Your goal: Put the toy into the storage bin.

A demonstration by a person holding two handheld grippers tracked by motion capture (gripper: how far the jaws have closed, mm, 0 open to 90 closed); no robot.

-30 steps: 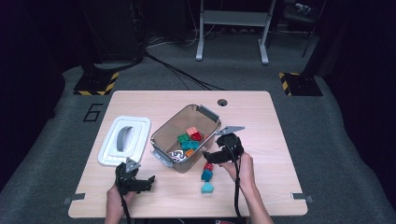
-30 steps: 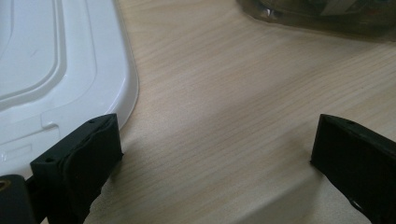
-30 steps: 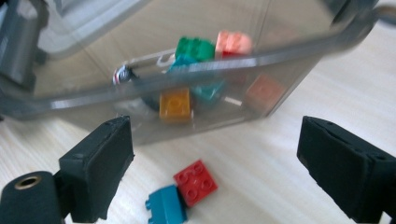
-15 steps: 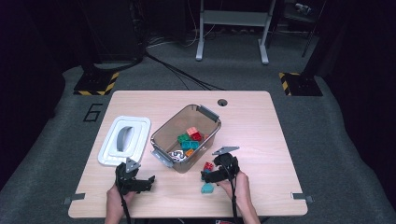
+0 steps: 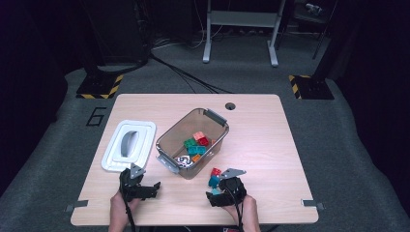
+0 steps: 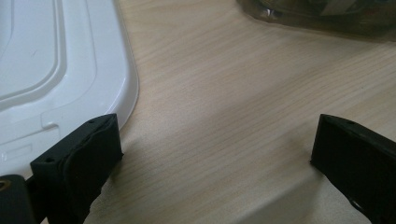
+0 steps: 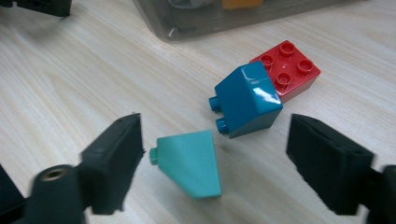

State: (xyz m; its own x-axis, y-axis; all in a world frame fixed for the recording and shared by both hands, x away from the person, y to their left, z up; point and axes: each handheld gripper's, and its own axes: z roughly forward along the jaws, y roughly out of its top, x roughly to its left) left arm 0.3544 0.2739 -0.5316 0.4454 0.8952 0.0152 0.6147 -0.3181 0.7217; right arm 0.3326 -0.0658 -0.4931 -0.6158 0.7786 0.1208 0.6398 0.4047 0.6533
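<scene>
Three loose bricks lie on the wooden table just in front of the clear bin (image 5: 215, 126): a red square brick (image 7: 287, 70), a dark blue sloped brick (image 7: 245, 98) leaning against it, and a teal sloped brick (image 7: 191, 161) on its side. My right gripper (image 7: 217, 154) is open low over the table, and the teal brick lies between its jaws, nearer the left one. In the high view the right gripper (image 5: 220, 193) sits just behind the red brick (image 5: 216, 171). My left gripper (image 6: 215, 144) is open over bare wood beside the white lid (image 6: 56, 60).
The bin (image 7: 224, 18) holds several coloured bricks and stands mid-table with grey handles at both ends. The white lid (image 5: 129, 145) lies flat to its left. The left gripper (image 5: 145, 187) rests near the front edge. A cable hole (image 5: 230, 106) is at the back.
My right gripper has pulled back from the bin toward the front edge and now sits low around the loose bricks. The left gripper has not moved.
</scene>
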